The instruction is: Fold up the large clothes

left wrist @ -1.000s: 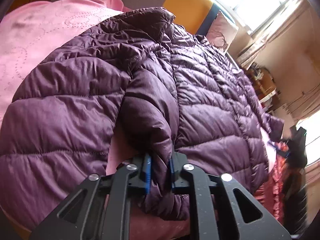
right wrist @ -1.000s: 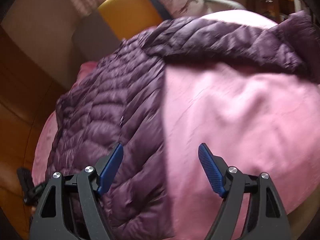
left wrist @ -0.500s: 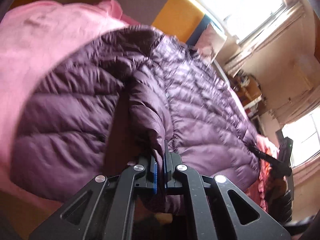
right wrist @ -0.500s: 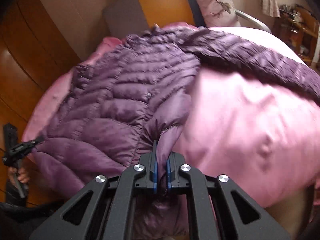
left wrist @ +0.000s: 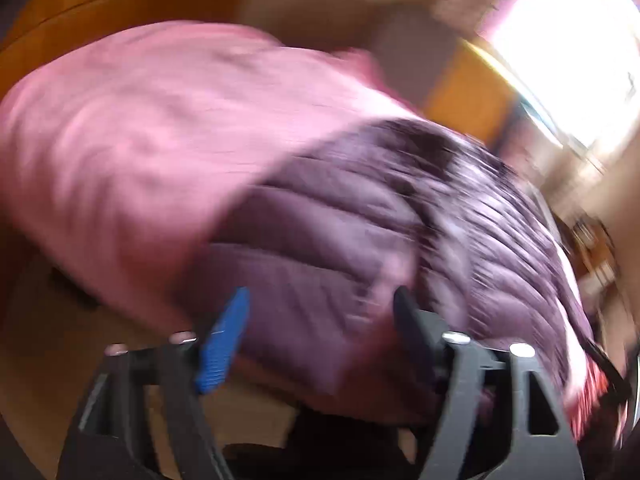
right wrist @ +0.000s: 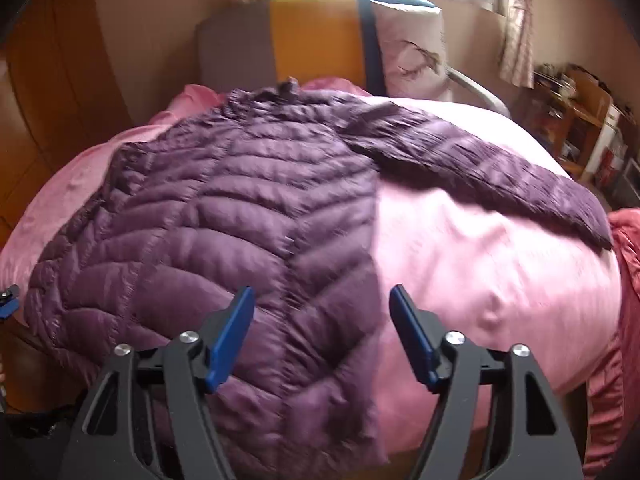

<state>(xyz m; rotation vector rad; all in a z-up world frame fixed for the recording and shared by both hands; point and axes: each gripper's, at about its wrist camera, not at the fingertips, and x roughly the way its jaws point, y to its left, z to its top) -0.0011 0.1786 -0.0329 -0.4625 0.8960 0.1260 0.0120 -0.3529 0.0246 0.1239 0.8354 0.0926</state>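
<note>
Both the left claw point(left wrist: 320, 320) and right claw point(right wrist: 322, 318) gape wide, released, over the purple jacket point(right wrist: 224, 216).

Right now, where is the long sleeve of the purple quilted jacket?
In the right wrist view, the sleeve stretches rightward from the purple quilted jacket across the pink bedspread, below the white pillow.

quilted purple puffer jacket point(right wrist: 224, 216), slightly shiny synthetic cloth, stitched in ribs. pink bedcover point(right wrist: 480, 248) under it, smooth satiny sheen. right gripper point(right wrist: 322, 332): matt black plastic arms, ridged blue pads point(right wrist: 232, 336), bright metal screws.
</note>
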